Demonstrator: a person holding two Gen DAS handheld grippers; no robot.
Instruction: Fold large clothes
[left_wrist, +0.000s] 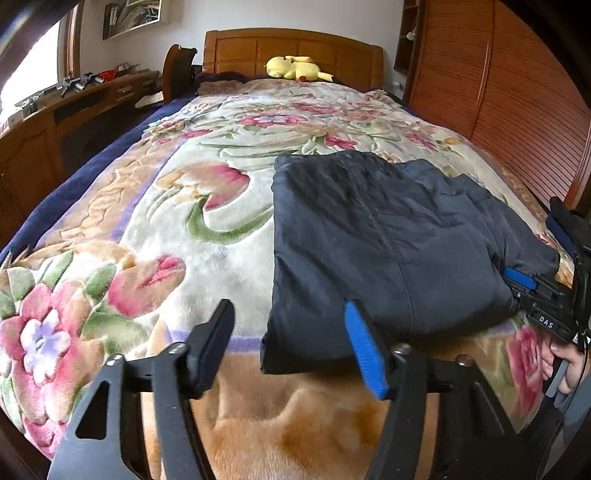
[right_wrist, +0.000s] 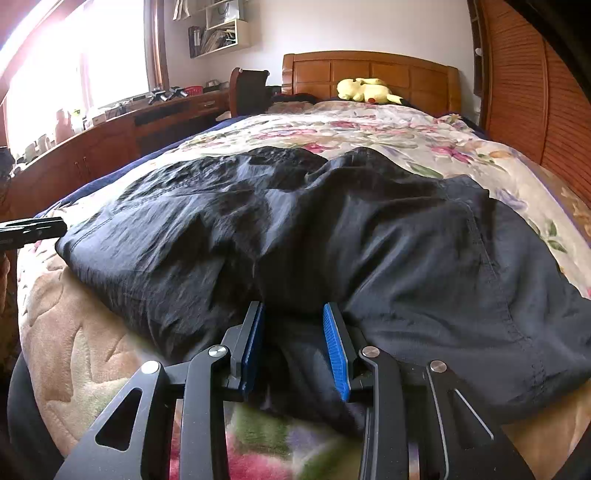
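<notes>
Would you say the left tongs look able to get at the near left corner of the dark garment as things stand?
Probably yes: the left tongs stand open right at the dark garment, nothing between; its near corner already lies between the fingers on the floral blanket.

Your right gripper (right_wrist: 293, 345) sits with jaws parted around a fold of the dark garment (right_wrist: 332, 229) lying on the floral blanket (right_wrist: 424, 144).

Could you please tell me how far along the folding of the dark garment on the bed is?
Partly done: the dark navy fabric garment lies doubled into a compact slab on the floral plush blanket. In hand: the right claw is open around its near edge, fabric between the fingers. The left claw is open, holding nothing. Left: further folding and smoothing its bunched top.
</notes>
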